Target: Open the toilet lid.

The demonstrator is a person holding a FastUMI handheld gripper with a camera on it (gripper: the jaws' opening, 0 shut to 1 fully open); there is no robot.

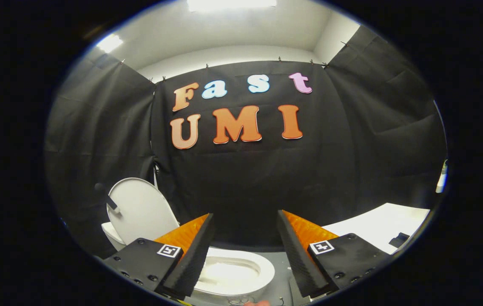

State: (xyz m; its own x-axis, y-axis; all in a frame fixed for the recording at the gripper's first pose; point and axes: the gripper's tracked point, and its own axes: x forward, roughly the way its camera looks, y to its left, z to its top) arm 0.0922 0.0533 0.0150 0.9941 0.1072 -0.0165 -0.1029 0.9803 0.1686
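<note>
Staged bathroom booth, not a real home: black cloth walls (245, 170) pinned up under a plain ceiling with lights, white toilet (233, 272) with lid (141, 210) raised.

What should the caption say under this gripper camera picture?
Open gripper above the toilet bowl, with the lid already raised.

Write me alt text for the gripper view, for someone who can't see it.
A white toilet lid stands raised upright beyond the left finger, with the open toilet bowl below and between the fingers. The gripper is open, holding nothing, facing the booth's black cloth wall. A white surface lies beyond the right finger.
</note>
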